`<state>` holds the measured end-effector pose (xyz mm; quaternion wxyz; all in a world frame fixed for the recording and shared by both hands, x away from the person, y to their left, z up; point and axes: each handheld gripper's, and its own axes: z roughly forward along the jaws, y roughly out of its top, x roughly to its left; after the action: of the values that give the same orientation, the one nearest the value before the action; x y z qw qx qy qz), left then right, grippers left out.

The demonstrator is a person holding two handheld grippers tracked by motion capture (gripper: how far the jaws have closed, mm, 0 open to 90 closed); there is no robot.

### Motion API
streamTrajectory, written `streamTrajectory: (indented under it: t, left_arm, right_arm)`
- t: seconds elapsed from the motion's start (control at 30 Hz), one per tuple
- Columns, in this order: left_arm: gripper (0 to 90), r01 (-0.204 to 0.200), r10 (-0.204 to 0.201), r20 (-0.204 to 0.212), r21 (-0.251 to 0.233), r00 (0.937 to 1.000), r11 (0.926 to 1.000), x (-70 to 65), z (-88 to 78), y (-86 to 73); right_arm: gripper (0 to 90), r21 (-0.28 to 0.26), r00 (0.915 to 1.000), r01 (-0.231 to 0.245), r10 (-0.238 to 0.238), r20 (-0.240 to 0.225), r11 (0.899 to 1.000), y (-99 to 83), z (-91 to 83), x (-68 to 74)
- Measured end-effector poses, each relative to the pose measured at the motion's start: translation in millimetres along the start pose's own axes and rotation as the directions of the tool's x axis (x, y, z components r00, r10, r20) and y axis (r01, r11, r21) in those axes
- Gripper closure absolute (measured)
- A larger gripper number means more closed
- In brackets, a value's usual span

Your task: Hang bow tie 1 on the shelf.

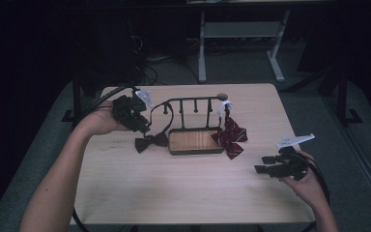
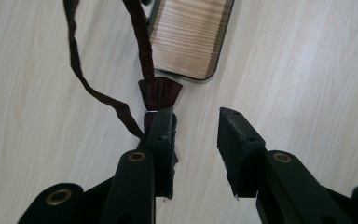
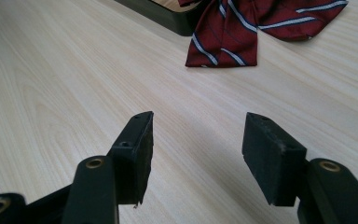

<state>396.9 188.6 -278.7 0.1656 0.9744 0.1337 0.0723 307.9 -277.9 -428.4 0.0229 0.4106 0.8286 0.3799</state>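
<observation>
A dark brown bow tie [image 1: 150, 141] lies on the table just left of the rack's wooden tray [image 1: 195, 141]. Its strap [image 2: 77, 65] runs up toward the black hook rail [image 1: 193, 100]. My left gripper [image 1: 142, 126] hovers over this bow tie [image 2: 161, 92], open; the left jaw covers part of the knot, and nothing sits between the pads. A red striped bow tie [image 1: 230, 135] hangs from the rail's right end and rests on the table. My right gripper [image 1: 261, 164] stands open over bare wood, well short of the red bow tie [image 3: 242, 28].
The light wooden table [image 1: 174, 193] has free room across its front half. The tray's dark rim [image 3: 177, 21] lies beyond the right gripper [image 3: 198, 119]. The tray [image 2: 189, 35] is just past the left gripper [image 2: 196, 114]. A white desk frame [image 1: 203, 48] stands behind the table.
</observation>
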Motion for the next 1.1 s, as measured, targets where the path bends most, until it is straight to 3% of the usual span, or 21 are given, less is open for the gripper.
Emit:
streamTrajectory:
  t: [0.73,1.1]
  left_arm:
    - [64.7,-0.04,0.04,0.04,-0.005,0.9984,0.9992,-27.5,16.2,-19.0]
    - [63.4,-0.016,0.016,0.064,-0.006,0.9978,0.9999,-36.1,34.8,-30.3]
  right_arm:
    - [43.0,0.006,1.0,-0.008,0.008,0.004,1.0,-0.2,1.0,1.6]
    - [42.9,0.01,0.9999,-0.01,0.01,0.008,1.0,-0.7,1.1,1.8]
